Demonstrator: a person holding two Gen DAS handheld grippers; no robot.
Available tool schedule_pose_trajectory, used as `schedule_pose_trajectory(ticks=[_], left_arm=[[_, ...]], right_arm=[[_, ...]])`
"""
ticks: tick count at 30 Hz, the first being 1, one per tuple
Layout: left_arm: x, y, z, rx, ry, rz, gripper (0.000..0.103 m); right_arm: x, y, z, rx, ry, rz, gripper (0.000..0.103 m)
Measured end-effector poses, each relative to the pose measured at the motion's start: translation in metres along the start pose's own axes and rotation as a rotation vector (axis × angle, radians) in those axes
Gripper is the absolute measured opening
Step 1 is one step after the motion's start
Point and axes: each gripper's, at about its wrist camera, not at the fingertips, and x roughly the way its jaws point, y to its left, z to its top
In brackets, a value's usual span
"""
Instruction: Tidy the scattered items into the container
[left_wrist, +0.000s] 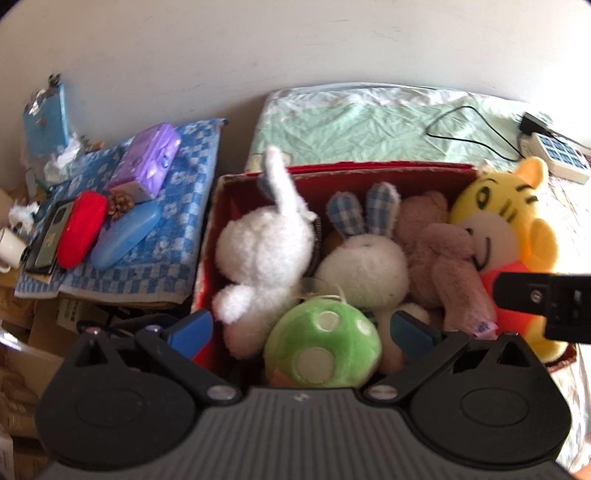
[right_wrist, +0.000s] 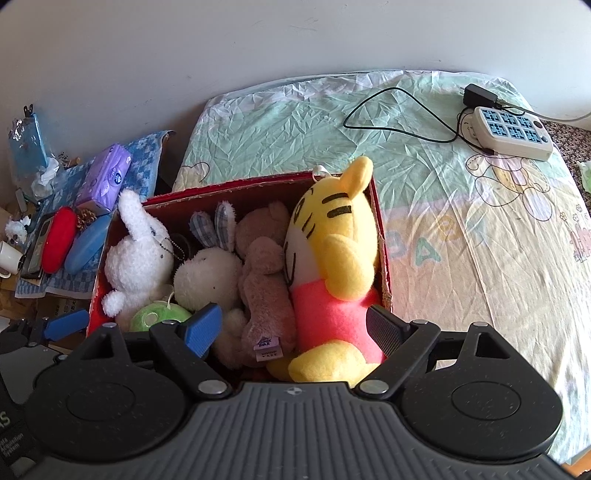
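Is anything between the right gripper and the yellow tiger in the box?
Nothing visible. The right gripper is open, fingers either side of the tiger, which sits at the right end of the red box.

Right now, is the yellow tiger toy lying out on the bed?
No, the yellow tiger toy is inside the red box with the other stuffed animals, not out on the bed.

- The left gripper (left_wrist: 303, 328) hangs with its jaws spread wide, nothing between them.
- The right gripper (right_wrist: 293, 328) is parted just as wide, gripping nothing.
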Motion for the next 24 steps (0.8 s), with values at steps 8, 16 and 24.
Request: schedule_pose_trajectory(ticks=[8, 16, 24], left_arm=[[0.002, 0.01, 0.001, -0.017, 0.0, 0.006, 0.102], [0.003, 0.021, 0.001, -0.045, -0.002, 0.014, 0.102], [0.004, 0.021, -0.001, -0.048, 0.007, 0.009, 0.102]], right_arm=[[0.006, 0.004, 0.001, 0.0, -0.006, -0.018, 0.088], [0.016, 0.013, -0.004, -0.009, 0.015, -0.003, 0.088], [0.017, 0.012, -0.006, -0.011, 0.011, -0.017, 0.088]])
